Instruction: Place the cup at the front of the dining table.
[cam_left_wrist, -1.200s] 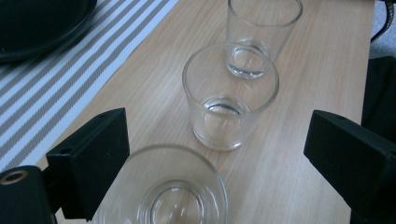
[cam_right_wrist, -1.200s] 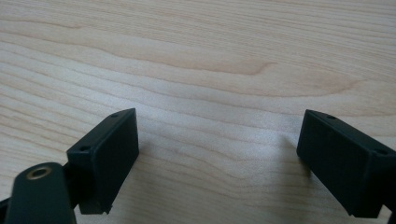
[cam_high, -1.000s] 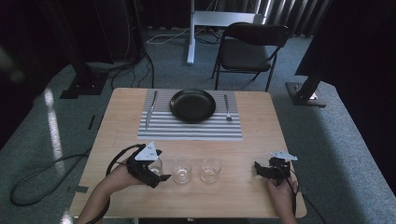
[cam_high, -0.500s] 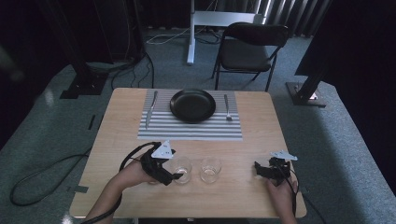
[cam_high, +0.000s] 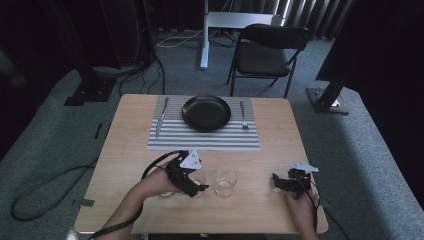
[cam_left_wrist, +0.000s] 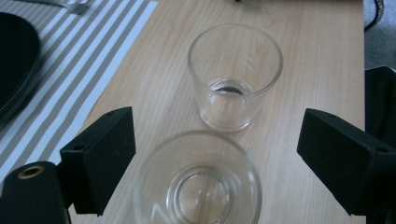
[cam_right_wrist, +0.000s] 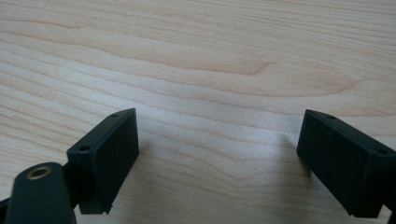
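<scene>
L gripper jaws just closing in, standing either side of near glass, pads not touching | far glass just beyond on table | R gripper gaping wide, holding nothing.

On the table we list a placemat at the far middle, bearing a plate; a knife lies left of the plate, a fork right of it. Nearer us stand two glasses side by side: the near glass between the left gripper's jaws, the far glass just beyond. The right gripper sits well apart to the right. Behind the table stands a chair.
</scene>
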